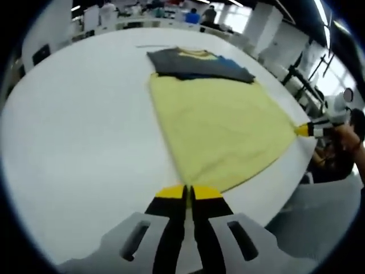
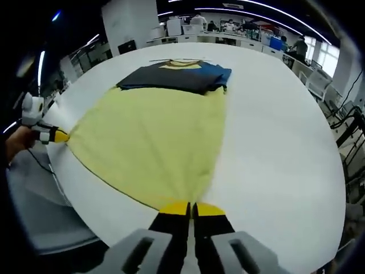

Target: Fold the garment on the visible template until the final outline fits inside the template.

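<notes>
Your left gripper view looks low along its jaws from one hem corner of the yellow garment (image 1: 219, 128), across the white table (image 1: 85, 142). Your right gripper view sits close at the other corner, facing the same way. Both share the garment, the table and each other's gripper at the edge.

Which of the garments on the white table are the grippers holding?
The pale yellow garment, stretched flat between both grippers; the dark grey folded garment lies untouched at its far end, with a blue piece beside it.
</notes>
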Demonstrator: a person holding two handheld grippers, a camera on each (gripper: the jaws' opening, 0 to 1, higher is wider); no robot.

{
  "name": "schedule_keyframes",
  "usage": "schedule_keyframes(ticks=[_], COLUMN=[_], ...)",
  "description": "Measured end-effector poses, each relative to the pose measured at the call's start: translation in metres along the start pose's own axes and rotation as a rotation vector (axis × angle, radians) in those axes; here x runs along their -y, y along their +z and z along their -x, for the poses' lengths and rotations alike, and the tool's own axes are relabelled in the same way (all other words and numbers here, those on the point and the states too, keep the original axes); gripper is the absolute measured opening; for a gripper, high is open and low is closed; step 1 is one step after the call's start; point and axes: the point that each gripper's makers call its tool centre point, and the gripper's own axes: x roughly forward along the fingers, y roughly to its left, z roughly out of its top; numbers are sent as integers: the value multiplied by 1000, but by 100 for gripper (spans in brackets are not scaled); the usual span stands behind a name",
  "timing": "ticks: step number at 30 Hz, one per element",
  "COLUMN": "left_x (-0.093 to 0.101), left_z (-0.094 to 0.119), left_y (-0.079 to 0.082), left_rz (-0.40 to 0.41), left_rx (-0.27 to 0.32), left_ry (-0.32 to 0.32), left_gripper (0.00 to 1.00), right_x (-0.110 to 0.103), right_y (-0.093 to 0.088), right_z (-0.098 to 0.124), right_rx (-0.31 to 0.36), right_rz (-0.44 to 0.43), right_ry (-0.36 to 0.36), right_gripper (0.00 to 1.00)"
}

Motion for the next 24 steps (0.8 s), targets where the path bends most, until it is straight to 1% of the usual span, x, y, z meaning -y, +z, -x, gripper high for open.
schedule_keyframes(ticks=[3, 6, 9, 12, 16, 24], left_x=[-1, -2, -3, -3, -2, 0], left_z=[4, 6, 9, 11, 14, 20], left_y=[0, -1, -4, -7, -11, -22], left_rz=[-17, -74, -90, -110, -145, -221], left_rx=[1, 4, 5, -9, -22, -64], left_ry=[-5, -15, -25, -39, -55, -48], left_gripper=[0, 0, 0, 0, 0, 0], right_x=[-3, -8, -12, -15, -18, -27], right_y=[-3, -6, -9, -12, -16, -24], right_z=[1, 3, 4, 6, 9, 16], right_rx=[4, 2, -8, -16, -19, -24], right_rz=[-14, -22, -9, 1, -7, -10], right_ry=[8, 20, 25, 26, 27, 41], right_gripper=[0, 0, 0, 0, 0, 0])
